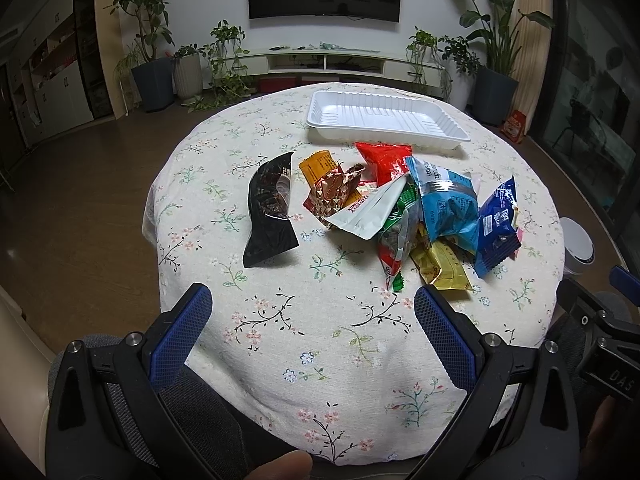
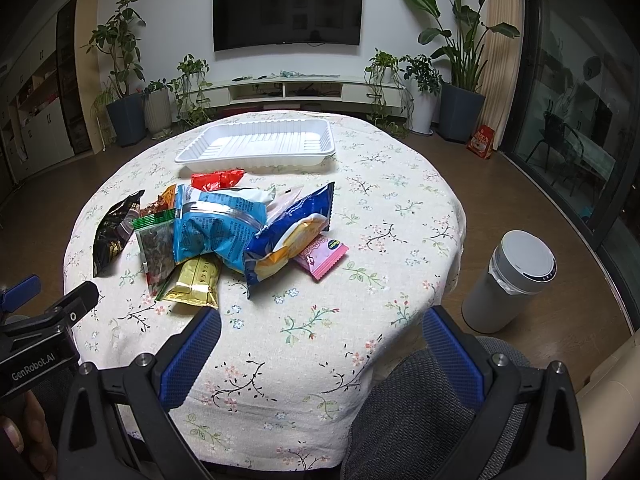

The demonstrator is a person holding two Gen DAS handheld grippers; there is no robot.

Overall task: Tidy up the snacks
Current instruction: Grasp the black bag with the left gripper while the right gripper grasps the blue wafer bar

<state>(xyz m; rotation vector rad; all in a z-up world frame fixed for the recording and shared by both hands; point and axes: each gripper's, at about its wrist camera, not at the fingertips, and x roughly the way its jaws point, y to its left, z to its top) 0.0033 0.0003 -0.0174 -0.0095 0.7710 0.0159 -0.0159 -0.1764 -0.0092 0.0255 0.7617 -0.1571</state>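
Claws (image 1: 312, 312) (image 2: 322, 334) spread, hovering before snacks (image 1: 400, 216)

Tablecloth (image 1: 280, 344): woven cloth, matt, floral print; tray (image 1: 384, 114): white plastic, smooth, ribbed floor; black packet (image 1: 272, 212): glossy film; gold packet (image 2: 196, 280): shiny foil; left gripper (image 1: 312, 320) pads (image 1: 180, 340): blue, textured, rubbery; bin (image 2: 516, 280): matt plastic; floor (image 1: 100, 240): smooth wood.
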